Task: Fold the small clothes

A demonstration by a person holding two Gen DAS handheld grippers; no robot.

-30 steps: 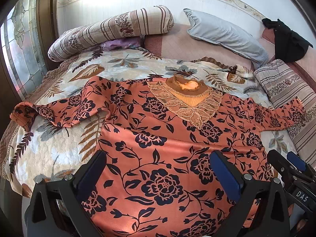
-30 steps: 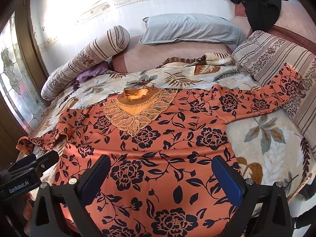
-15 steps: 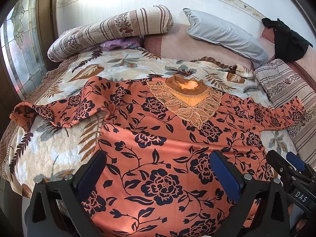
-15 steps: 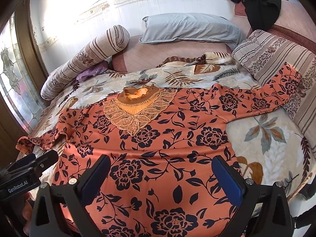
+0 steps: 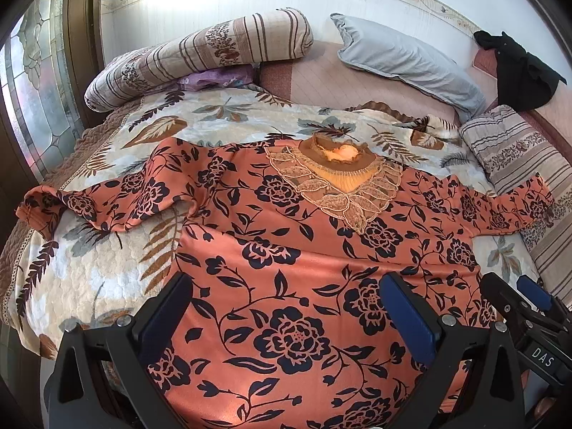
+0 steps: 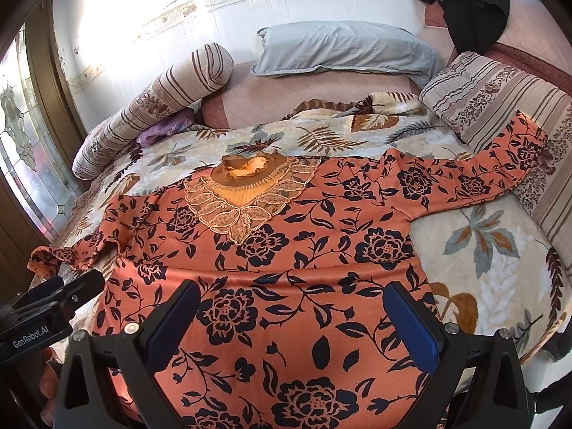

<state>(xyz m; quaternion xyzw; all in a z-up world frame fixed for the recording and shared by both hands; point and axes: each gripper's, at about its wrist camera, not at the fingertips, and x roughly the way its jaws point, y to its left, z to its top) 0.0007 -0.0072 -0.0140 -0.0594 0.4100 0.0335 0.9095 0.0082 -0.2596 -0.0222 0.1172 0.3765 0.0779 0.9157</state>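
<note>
- At the far left of the left wrist view, the orange floral long-sleeved top (image 5: pixel 286 250) ends in a crumpled cuff (image 5: pixel 35 211) near the edge of the leaf-print quilted bedspread (image 5: pixel 107 271). Smooth that cuff out before you fold the sleeve in.
- Your left gripper (image 5: pixel 286 314) sits at the lower centre of that view, jaws spread wide and grasping nothing, over the lower body of the top.
- The garment lies face up across the bed, its lace-trimmed collar (image 5: pixel 339 175) at centre frame and pointing toward the grey pillow (image 5: pixel 404 57) at the upper right.
- A shallow crease crosses the chest below the collar; I judge it worth flattening first, so the fold line stays straight.
- In the right wrist view, your right gripper (image 6: pixel 293 318) also stands released and empty at the lower centre.
- At the right of that frame, the other sleeve (image 6: pixel 475 182) climbs onto the striped beige cushion (image 6: pixel 500 96). Pinch it near the cuff, lift it clear of the cushion, and lay it across the body.
</note>
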